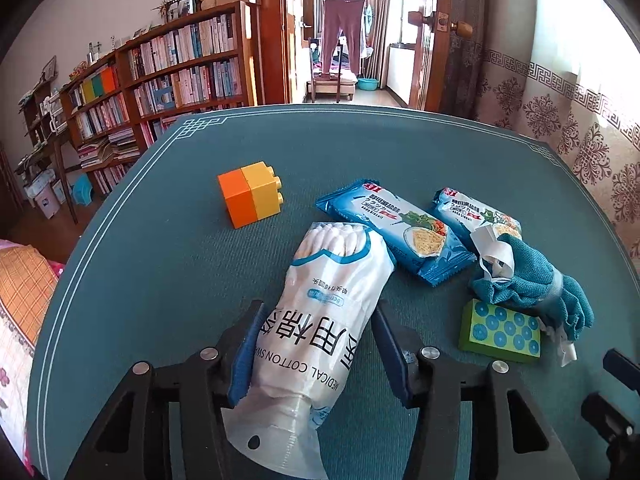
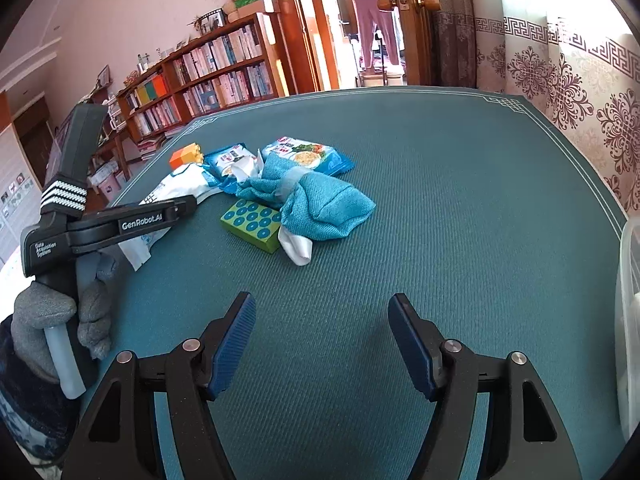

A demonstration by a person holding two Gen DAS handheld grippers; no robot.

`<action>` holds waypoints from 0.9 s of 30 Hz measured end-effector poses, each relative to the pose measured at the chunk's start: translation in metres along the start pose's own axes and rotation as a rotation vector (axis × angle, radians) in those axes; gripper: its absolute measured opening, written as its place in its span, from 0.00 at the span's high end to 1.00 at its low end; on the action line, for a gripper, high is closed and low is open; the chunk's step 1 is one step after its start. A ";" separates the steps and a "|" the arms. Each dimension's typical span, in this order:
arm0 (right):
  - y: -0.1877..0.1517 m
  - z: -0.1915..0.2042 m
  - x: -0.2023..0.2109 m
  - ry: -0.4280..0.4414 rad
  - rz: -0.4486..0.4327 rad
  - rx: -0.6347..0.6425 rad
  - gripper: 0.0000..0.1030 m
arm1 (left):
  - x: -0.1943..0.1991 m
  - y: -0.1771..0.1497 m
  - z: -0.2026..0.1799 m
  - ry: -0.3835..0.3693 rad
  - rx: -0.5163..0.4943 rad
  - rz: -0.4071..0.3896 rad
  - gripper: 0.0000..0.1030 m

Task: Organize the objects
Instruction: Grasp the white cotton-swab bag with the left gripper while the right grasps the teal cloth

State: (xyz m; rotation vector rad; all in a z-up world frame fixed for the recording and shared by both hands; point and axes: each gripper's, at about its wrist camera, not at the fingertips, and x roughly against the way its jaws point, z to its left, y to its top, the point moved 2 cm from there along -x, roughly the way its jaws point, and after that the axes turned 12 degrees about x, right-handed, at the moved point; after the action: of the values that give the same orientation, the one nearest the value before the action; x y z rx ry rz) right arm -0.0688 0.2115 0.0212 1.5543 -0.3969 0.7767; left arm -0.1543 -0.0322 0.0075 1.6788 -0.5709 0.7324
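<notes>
A white bag of medical cotton swabs (image 1: 332, 280) lies on the teal table mat (image 1: 160, 280), running lengthwise between the jaws of my left gripper (image 1: 318, 308). Both blue pads touch its sides, so the gripper is shut on it. Beyond it sit an orange-and-yellow toy block (image 1: 250, 194), two blue biscuit packs (image 1: 394, 228) (image 1: 476, 216), a bundled teal cloth (image 1: 532, 276) and a green sponge with blue dots (image 1: 500, 330). My right gripper (image 2: 320, 300) stands open and empty over bare mat, nearer than the cloth (image 2: 320, 200) and sponge (image 2: 252, 220).
A gloved hand (image 2: 44, 308) holds the left gripper's black body (image 2: 120, 224) at the left of the right wrist view. A white plastic container's rim (image 2: 630, 300) shows at the table's right edge. Bookshelves (image 1: 180, 68) and patterned curtains (image 1: 580, 140) stand behind the table.
</notes>
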 end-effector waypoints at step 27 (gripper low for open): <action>0.065 -0.004 -0.078 0.158 0.049 0.136 0.43 | 0.008 0.006 0.009 -0.032 0.074 -0.034 0.16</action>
State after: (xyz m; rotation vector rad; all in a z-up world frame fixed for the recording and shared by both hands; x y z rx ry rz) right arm -0.1688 0.1905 0.0162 1.6009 -0.2709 0.9744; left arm -0.1517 -0.0424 0.0162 1.7671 -0.5424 0.7111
